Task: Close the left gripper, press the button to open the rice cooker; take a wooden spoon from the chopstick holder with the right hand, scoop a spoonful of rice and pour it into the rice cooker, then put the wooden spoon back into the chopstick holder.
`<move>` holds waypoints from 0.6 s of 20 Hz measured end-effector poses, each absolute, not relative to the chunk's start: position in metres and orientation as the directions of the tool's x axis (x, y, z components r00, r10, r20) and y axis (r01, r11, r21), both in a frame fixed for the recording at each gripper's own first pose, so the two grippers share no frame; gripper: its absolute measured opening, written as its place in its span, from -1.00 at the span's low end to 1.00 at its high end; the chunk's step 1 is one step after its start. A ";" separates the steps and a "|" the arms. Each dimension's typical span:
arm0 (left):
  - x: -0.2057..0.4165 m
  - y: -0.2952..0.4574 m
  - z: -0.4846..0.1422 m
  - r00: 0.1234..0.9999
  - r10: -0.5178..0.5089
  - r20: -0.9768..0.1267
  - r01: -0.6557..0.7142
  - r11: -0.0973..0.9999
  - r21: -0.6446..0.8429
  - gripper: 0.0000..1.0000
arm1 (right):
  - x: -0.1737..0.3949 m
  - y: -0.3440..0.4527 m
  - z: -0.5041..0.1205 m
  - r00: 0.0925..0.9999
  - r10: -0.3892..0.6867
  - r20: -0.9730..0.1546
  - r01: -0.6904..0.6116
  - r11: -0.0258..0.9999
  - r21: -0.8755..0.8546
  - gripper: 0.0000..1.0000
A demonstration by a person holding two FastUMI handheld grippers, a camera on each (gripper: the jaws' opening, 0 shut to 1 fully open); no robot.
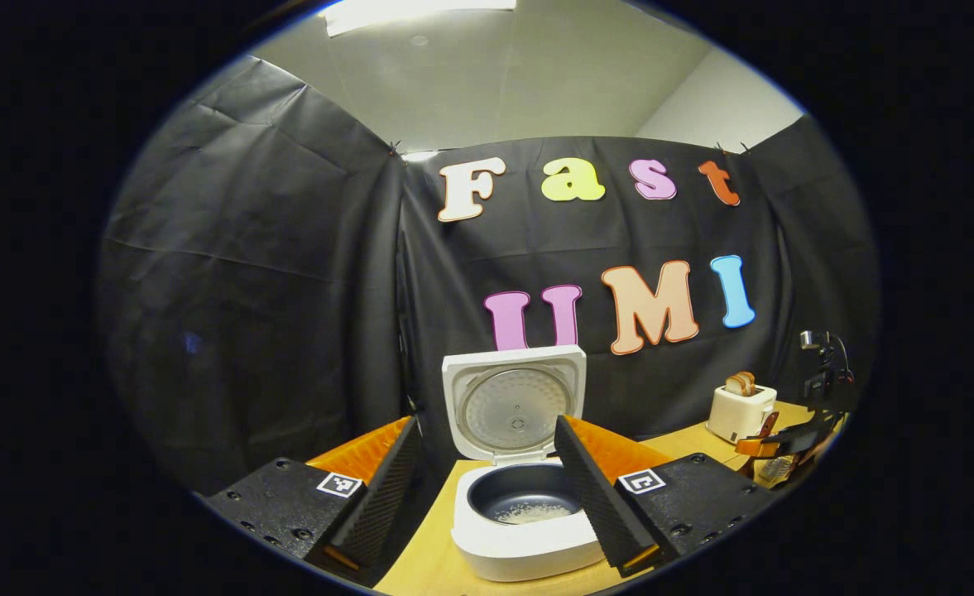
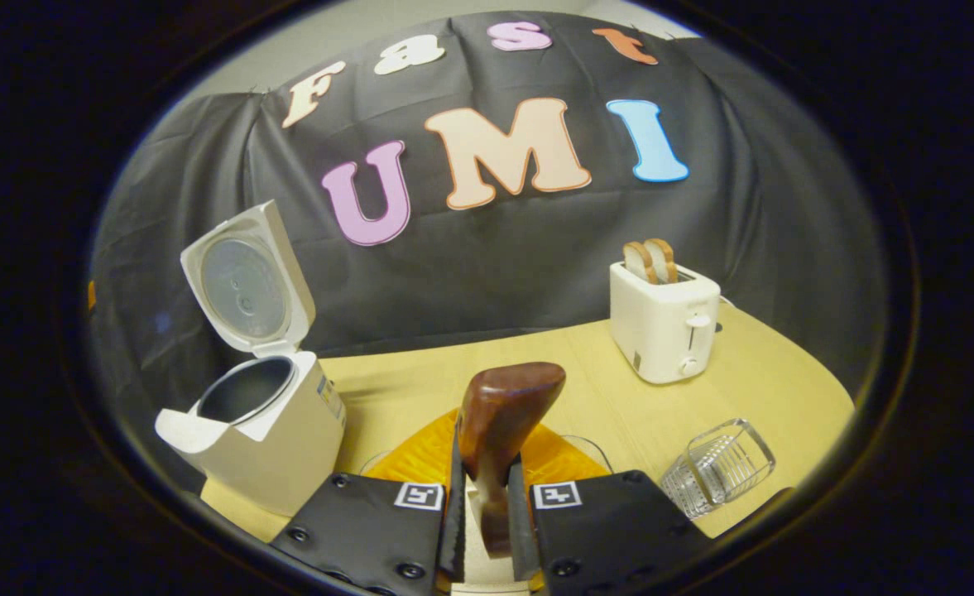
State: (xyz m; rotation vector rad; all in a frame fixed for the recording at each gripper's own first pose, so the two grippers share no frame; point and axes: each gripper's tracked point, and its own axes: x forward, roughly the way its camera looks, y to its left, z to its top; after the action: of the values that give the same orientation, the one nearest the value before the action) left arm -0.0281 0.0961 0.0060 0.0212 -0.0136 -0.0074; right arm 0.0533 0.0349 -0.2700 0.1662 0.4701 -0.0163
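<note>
While the desk [image 2: 420, 381] spreads pale and wooden under everything, the rice cooker [image 2: 267, 439] sits toward its left side in the right gripper view with its lid [image 2: 247, 281] thrown fully back and upright, and in the left gripper view that same cooker is dead ahead, a thin scatter of rice [image 1: 534, 513] lying on the bottom of the dark inner pot [image 1: 524, 491]. Over on the far right of the desk stands the toaster [image 2: 664, 323], two slices of bread [image 2: 650, 260] poking out of its slots. Nearer the camera in the right gripper view, the clear chopstick holder [image 2: 718, 468] is on the desk to the right, tilted over rather than upright. Now the left gripper [image 1: 487, 497]: jaws released and wide apart, framing the open cooker with nothing between them. And the right gripper [image 2: 487, 513]: jaws clenched on the wooden spoon [image 2: 499, 422], both fingers pressing its handle, the dark bowl end rising up and forward above the desk, well apart from the cooker and short of the holder. Whether any rice sits in the spoon's bowl cannot be told from this angle. That right gripper is also glimpsed at the far right edge of the left gripper view, beside the toaster.
</note>
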 end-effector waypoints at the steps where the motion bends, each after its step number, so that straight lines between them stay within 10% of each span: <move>1: -0.030 0.100 0.005 1.000 -0.007 0.011 0.006 1.000 0.018 0.99 | 0.053 0.039 -0.274 0.892 0.014 -0.452 0.056 0.988 0.141 -0.51; 12: -0.034 0.120 -0.006 1.000 0.006 -0.012 -0.006 1.000 -0.002 0.99 | 0.038 0.081 -0.289 0.863 0.048 -0.503 0.077 0.971 0.225 -0.51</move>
State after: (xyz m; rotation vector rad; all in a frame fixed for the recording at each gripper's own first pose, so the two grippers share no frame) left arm -0.0336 0.1198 -0.0056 -0.0020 0.0123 0.0065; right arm 0.0382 0.0815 -0.2894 0.2430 0.5306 -0.0156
